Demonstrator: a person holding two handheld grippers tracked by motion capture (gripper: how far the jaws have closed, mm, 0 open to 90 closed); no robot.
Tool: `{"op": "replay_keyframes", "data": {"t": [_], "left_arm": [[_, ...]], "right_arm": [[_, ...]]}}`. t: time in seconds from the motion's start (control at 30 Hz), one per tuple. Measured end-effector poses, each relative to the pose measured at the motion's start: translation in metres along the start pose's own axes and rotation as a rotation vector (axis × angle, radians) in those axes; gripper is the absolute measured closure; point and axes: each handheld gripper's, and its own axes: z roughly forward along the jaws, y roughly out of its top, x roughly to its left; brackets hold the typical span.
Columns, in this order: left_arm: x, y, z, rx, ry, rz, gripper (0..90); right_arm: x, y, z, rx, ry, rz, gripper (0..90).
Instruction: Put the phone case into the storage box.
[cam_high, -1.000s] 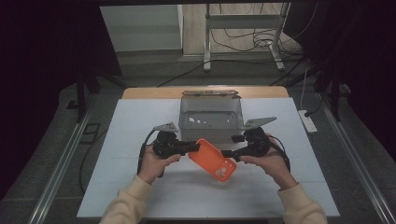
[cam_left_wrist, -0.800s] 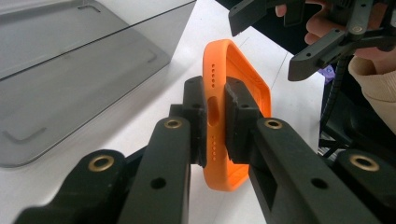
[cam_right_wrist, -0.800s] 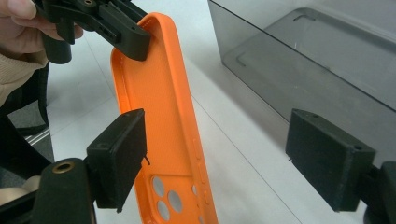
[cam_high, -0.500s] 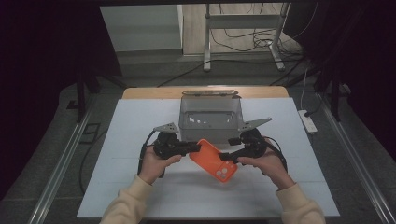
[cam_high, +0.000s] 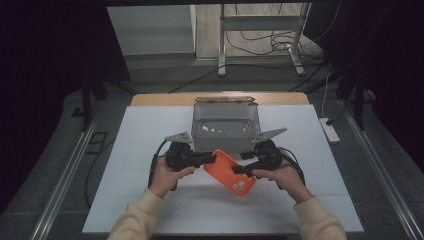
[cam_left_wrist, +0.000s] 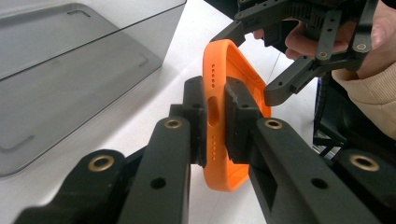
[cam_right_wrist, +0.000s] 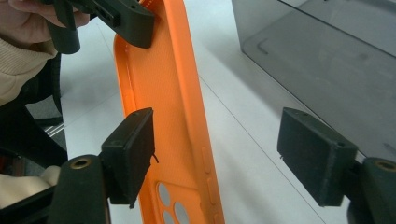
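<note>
An orange phone case (cam_high: 231, 173) hangs tilted above the white table, in front of the grey box. My left gripper (cam_high: 212, 159) is shut on the case's upper end; in the left gripper view both pads (cam_left_wrist: 237, 108) press its rim (cam_left_wrist: 236, 60). My right gripper (cam_high: 239, 170) reaches in from the right. Its jaws stand wide on either side of the case (cam_right_wrist: 173, 93) and have just been closing. The left pad (cam_right_wrist: 131, 154) is beside the case. The right pad (cam_right_wrist: 315, 156) is well clear of it. The camera holes show at the case's lower end.
A smoked, see-through grey box (cam_high: 201, 126) stands open at the back centre of the white table top (cam_high: 145, 135), just behind both grippers. A power strip (cam_high: 330, 130) lies off the table's right edge. Metal rails run along both sides.
My right gripper has shifted a little left toward the case, and its jaws now straddle the case's side. The left gripper and the case have stayed where they were.
</note>
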Motion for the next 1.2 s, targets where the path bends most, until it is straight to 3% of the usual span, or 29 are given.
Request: {"op": "replay_keyframes", "data": {"t": [0.27, 0.6, 0.8, 1.2], "left_arm": [[-0.0006, 0.0, 0.0001, -0.005, -0.004, 0.005, 81.0], [-0.0007, 0.0001, -0.0006, -0.009, -0.008, 0.01, 80.9], [-0.0012, -0.0002, 0.0005, -0.006, -0.005, 0.014, 80.8], [-0.0002, -0.0015, 0.0013, -0.004, 0.006, 0.019, 80.4]], "right_arm": [[-0.0006, -0.0009, 0.0021, -0.003, 0.032, 0.015, 40.3], [-0.0042, -0.0019, 0.0003, -0.002, 0.068, 0.05, 62.6], [-0.0033, -0.0018, -0.0004, 0.004, 0.079, 0.039, 75.3], [0.0016, 0.0001, -0.0022, 0.01, 0.061, -0.031, 79.3]]}}
